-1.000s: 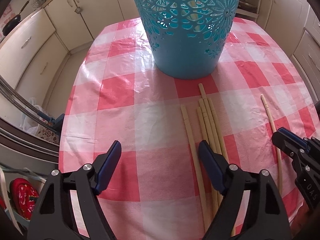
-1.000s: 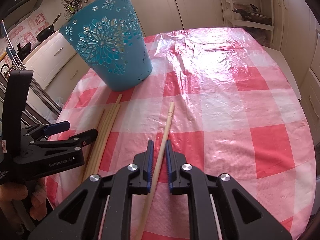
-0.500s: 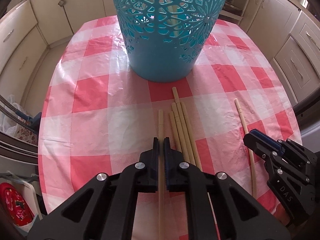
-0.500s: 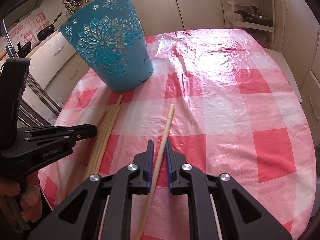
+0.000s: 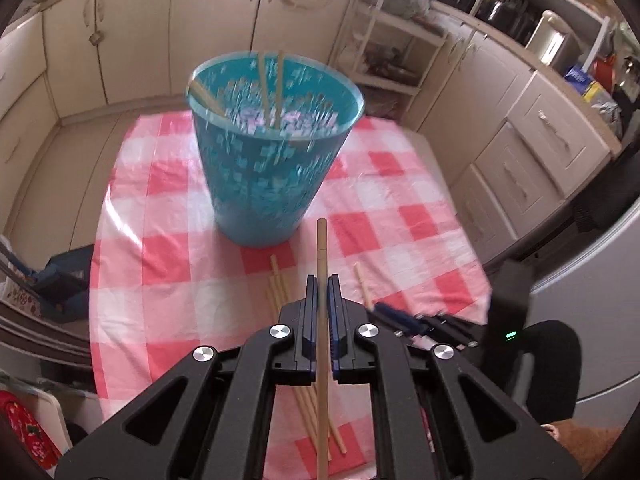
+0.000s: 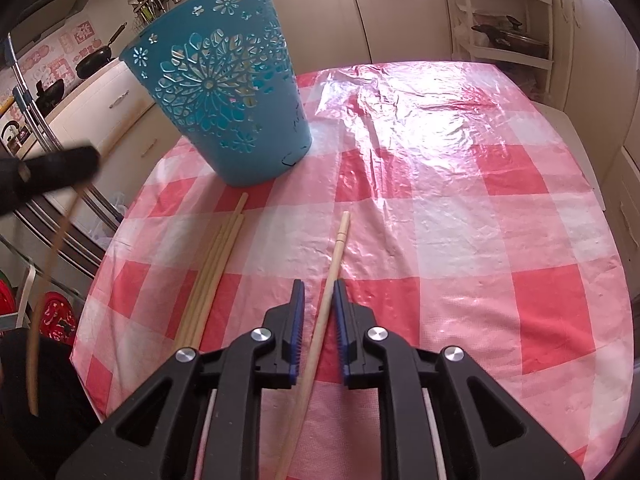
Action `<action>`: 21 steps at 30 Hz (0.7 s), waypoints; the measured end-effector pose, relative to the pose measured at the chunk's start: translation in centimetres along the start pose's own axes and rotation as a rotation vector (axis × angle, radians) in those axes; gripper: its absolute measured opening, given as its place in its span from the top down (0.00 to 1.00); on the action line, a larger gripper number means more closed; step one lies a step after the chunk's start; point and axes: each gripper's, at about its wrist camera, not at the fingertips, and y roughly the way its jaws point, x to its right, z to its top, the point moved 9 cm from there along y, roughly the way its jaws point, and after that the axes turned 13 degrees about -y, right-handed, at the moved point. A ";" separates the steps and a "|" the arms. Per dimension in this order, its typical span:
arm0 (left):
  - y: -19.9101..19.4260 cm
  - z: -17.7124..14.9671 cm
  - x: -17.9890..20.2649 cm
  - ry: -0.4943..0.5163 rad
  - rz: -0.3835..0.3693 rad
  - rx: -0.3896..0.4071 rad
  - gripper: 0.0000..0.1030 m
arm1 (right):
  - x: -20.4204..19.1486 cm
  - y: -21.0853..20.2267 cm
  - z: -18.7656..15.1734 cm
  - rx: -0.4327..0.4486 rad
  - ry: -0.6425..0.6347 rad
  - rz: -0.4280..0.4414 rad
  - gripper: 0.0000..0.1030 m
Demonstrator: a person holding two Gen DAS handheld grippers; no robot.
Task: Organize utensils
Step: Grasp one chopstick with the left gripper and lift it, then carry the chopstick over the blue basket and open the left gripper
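Cream kitchen cabinets ring the table with its red-and-white checked cloth, where the blue cut-out basket stands with a few chopsticks already inside and a loose bundle of chopsticks lies in front of it. Your left gripper is clamped on one chopstick, lifted clear of the cloth, so carry it over the rim and tip it in. Your right gripper straddles the single chopstick lying on the cloth, its jaws just easing apart and not pinching, so close them before lifting.
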 end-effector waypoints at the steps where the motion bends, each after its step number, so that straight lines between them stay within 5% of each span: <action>1: -1.3 1.2 0.8 0.012 -0.018 0.038 0.95 | 0.0 0.0 0.0 0.000 0.001 0.002 0.83; 6: -6.1 8.6 4.0 0.062 -0.049 0.255 0.95 | -0.1 0.1 0.1 0.001 0.005 0.011 0.81; 13: -7.4 17.2 5.2 -0.015 -0.052 0.496 0.95 | 0.1 0.1 0.1 0.002 0.010 0.020 0.81; 18: -5.3 21.0 3.9 -0.049 0.016 0.640 0.95 | 0.0 0.2 0.2 0.003 0.008 0.026 0.80; 21: -2.3 21.6 2.1 -0.080 0.066 0.651 0.95 | 0.0 0.3 0.3 0.003 0.009 0.029 0.80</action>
